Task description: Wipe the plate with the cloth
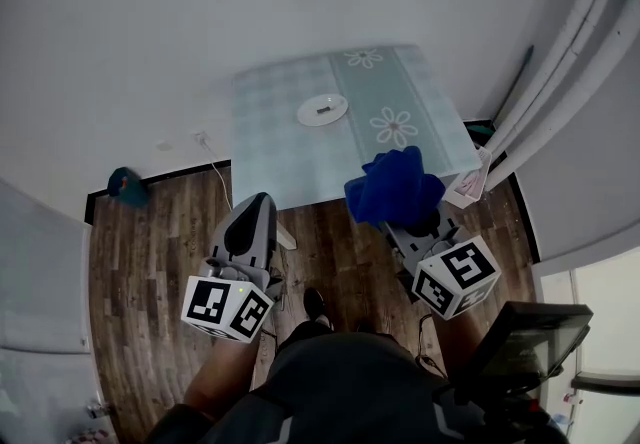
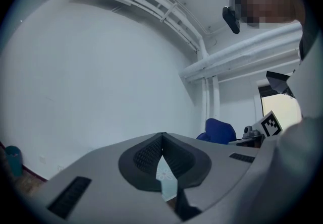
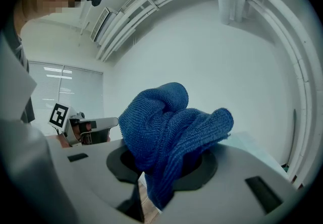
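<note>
Fingers of right gripper (image 3: 164, 165): clenched on the blue cloth (image 3: 169, 127), which bulges out beyond them in thick folds.
Fingers of left gripper (image 2: 162, 140): closed tip to tip, with nothing held between them.
Grippers: both hang over the wooden floor (image 1: 150, 262), short of the bench's near edge; the cloth reaches closest, by the near right corner.
Plate (image 1: 322, 110): white, lying flat near the middle of the bench (image 1: 270, 162), somewhat toward its left edge and well apart from the cloth. A small dark thing lies on it, too small to identify.
Step in hand: probably carrying the cloth to the plate; wiping looks not yet begun.
Approach: take the right gripper across the near edge and come down over the plate, so that the loose folds meet it first, not the fingers.
Grip: keep it firm, since a slack hold could leave the cloth behind on the first stroke.
Pressure: light, sweeping strokes; the plate will likely slide on the covered bench.
Left gripper: could steady the plate's rim if it shifts.
</note>
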`<move>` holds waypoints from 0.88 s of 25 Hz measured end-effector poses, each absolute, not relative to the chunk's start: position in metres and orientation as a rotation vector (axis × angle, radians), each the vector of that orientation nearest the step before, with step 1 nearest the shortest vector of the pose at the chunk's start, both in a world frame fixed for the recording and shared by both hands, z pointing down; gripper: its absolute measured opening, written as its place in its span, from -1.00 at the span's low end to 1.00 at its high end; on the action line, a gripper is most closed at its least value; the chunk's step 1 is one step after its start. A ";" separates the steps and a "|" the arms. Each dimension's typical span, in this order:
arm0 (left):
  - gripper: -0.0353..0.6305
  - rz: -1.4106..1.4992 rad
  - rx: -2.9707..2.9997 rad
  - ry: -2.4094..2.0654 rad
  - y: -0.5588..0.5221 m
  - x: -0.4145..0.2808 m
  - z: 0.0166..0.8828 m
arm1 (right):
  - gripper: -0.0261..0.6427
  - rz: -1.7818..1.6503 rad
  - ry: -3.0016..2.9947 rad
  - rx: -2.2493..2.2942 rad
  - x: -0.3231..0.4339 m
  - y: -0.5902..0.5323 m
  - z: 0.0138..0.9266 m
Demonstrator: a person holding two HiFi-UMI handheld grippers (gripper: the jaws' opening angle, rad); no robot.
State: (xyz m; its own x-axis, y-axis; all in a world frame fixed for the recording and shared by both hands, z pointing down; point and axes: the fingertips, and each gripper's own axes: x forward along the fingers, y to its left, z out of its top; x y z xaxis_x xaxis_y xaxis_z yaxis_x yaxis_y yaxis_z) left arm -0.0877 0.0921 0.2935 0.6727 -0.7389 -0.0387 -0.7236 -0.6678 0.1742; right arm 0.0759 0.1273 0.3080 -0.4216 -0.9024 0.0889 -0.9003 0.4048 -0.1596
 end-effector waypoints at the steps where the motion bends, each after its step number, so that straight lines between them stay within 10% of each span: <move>1: -0.87 -0.162 2.741 -1.198 0.083 -0.091 0.293 | -0.54 -0.283 2.623 -1.689 0.073 0.119 0.307; 22: -0.87 -0.169 2.716 -1.083 -0.049 -0.131 0.312 | -0.54 -0.291 2.561 -1.853 0.044 0.001 0.309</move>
State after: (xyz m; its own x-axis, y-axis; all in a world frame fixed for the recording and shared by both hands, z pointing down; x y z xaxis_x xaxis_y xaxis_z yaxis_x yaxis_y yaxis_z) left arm -0.1308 -0.0488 0.3115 0.7231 -0.6902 -0.0278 -0.6658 -0.7072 0.2378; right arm 0.0438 0.0008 0.3094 -0.3183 -0.9386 0.1332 -0.9445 0.3020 -0.1291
